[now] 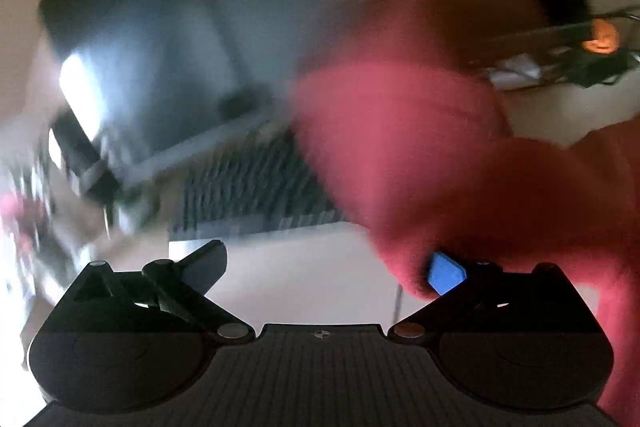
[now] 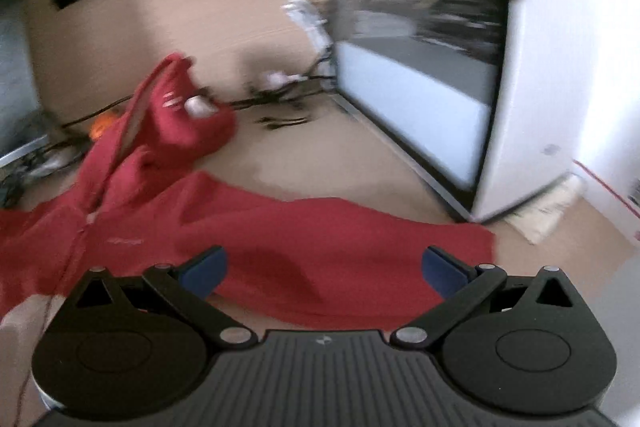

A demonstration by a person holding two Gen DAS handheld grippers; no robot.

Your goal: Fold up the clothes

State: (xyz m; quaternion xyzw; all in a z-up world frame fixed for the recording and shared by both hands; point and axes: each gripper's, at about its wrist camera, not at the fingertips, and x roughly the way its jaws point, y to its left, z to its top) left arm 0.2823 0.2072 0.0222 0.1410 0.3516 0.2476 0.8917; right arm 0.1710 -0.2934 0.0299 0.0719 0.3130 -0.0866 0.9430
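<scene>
A red hooded garment [image 2: 304, 239] lies spread on the tan floor, its hood [image 2: 180, 115] bunched up at the far left. My right gripper [image 2: 324, 267] is open and empty, hovering just above the garment's near edge. In the left wrist view the same red garment [image 1: 420, 131] fills the right half, heavily blurred. My left gripper [image 1: 326, 267] is open; red cloth hangs against its right blue pad [image 1: 446, 273], and the jaws are wide apart. The view is smeared by motion.
A white cabinet [image 2: 540, 75] with a glass front stands at the right. Black cables [image 2: 280, 99] and an orange object [image 2: 100, 125] lie behind the garment. A pale cloth [image 2: 548, 207] lies by the cabinet's corner. A dark grille [image 1: 248, 183] and dark furniture show left.
</scene>
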